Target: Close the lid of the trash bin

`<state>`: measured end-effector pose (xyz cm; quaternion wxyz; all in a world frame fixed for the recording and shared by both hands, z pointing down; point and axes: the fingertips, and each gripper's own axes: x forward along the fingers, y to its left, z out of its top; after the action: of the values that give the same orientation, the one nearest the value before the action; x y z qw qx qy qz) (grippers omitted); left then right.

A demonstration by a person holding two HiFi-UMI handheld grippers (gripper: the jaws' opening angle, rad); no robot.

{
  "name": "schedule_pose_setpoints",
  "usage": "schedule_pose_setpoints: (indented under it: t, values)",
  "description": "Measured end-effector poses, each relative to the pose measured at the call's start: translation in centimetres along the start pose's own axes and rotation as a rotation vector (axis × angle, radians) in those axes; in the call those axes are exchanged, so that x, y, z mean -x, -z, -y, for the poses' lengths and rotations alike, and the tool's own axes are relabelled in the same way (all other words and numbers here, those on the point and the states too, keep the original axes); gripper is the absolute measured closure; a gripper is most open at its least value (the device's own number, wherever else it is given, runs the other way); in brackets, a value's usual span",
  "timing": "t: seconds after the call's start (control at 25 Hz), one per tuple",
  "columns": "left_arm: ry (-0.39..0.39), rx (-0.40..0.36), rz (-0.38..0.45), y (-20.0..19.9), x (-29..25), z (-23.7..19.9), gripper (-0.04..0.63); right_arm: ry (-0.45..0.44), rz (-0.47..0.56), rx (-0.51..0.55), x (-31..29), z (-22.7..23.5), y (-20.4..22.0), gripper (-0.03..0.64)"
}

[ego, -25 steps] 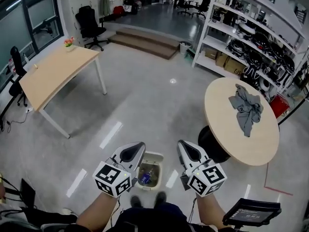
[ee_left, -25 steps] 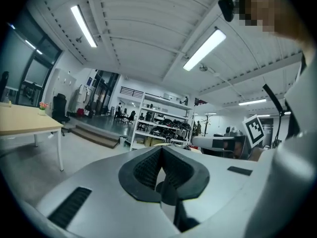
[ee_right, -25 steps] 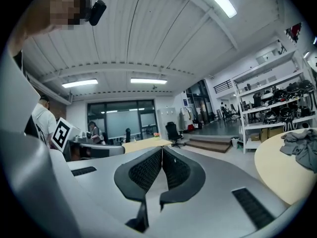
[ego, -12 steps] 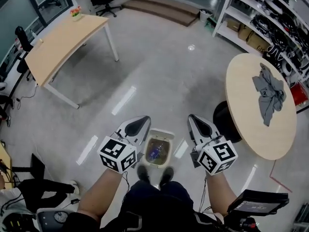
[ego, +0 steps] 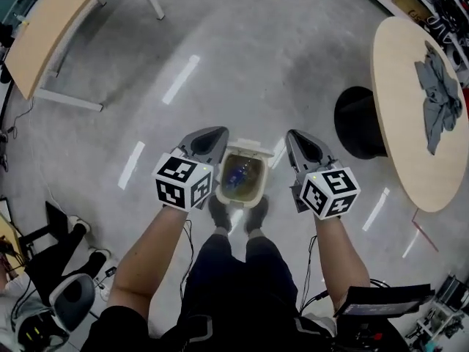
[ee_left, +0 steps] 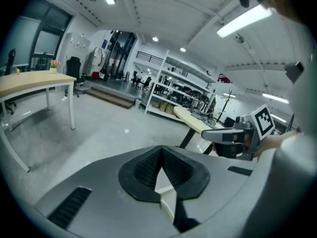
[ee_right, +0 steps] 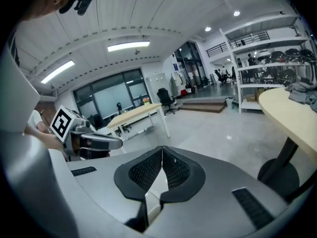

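Observation:
A small cream trash bin (ego: 229,194) stands on the grey floor just ahead of the person's shoes. Its lid (ego: 253,148) is tipped up at the far rim, and dark litter with something blue shows inside. My left gripper (ego: 208,135) hovers above the floor at the bin's left side, jaws closed tip to tip with nothing between them. My right gripper (ego: 297,137) hangs at the bin's right side, also shut and empty. The left gripper view shows its own closed gripper (ee_left: 161,150). The right gripper view shows the same for its gripper (ee_right: 162,150). Neither gripper view shows the bin.
A round wooden table (ego: 404,116) with a grey cloth (ego: 438,94) on a black pedestal (ego: 359,122) stands to the right. A long wooden desk (ego: 45,29) is at upper left. An office chair (ego: 67,299) and a tablet (ego: 382,299) lie low in view.
The head view has tipped steeply down, so the bin and both grippers sit higher in the picture. Both grippers stay shut, one on each side of the bin. The lid still stands open.

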<state>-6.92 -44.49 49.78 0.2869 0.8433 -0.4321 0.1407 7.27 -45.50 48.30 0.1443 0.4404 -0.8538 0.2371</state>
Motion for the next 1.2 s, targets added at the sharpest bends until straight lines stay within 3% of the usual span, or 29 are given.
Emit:
schedule_pose_setpoints:
  t: [0.24,0.44,0.72,0.96,1.2]
  values:
    - [-0.001,0.06,-0.165,8.5,-6.8,-3.2,0.601,0.022,-0.151,-0.073,-4.7,3.3,9.6,0.607]
    - [-0.022,0.064,-0.231,13.2,-11.1,-5.1,0.601,0.032,-0.254,-0.102,-7.5,4.9,16.9,0.607]
    - [0.002,0.039,-0.344,16.9,-13.2,-4.6,0.601,0.04,-0.305,-0.168,-8.6,5.7,20.4,0.606]
    - [-0.013,0.092,-0.352,19.8,-11.6,-3.3,0.601,0.036,-0.341,-0.19,-7.1,5.2,23.1,0.607]
    - [0.023,0.069,-0.474,24.9,-9.6,-1.0,0.601,-0.028,-0.449,-0.153,-4.7,2.3,27.6,0.606]
